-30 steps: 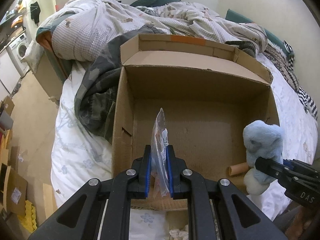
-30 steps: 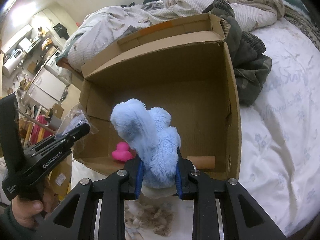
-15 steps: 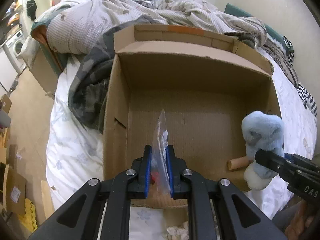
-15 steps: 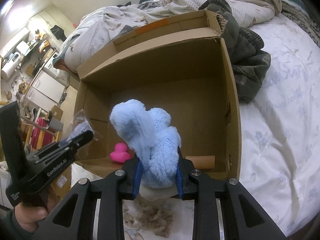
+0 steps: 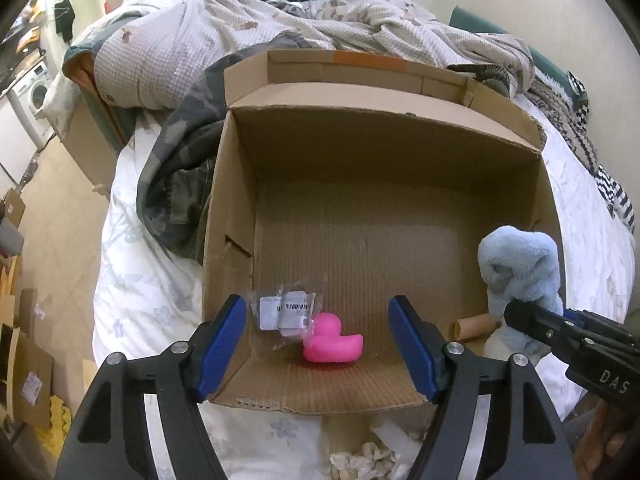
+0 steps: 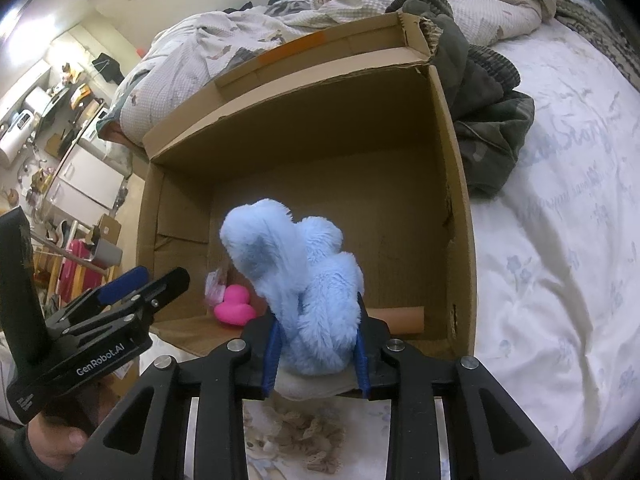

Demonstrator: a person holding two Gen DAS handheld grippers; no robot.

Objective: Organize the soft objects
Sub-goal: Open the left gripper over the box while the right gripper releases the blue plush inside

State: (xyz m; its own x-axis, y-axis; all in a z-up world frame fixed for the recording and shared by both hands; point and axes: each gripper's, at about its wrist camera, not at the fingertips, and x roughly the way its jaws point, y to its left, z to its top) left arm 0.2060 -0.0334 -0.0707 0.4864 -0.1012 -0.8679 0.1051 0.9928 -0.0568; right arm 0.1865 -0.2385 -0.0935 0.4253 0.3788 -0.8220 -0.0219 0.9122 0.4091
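A rumpled bed (image 5: 160, 292) with a white flowered sheet carries an open brown cardboard box (image 5: 236, 200), its corrugated floor mostly bare. At the box's three-o'clock wall, seen from the left wrist, hangs the largest soft thing, a pale blue plush toy (image 6: 296, 280) with long shaggy fur and a cream underside; the right gripper (image 6: 316, 354) is clamped on its lower body, though its jaws are easing apart. At six o'clock on the box floor sits a glossy pink rubber duck (image 5: 332, 340), upright, its head toward nine o'clock. Touching the duck's head at about ten o'clock lies a small clear plastic bag (image 5: 286, 312) with white barcode labels, crumpled flat. The left gripper (image 5: 316, 344) hovers over them, jaws opening with nothing between them.
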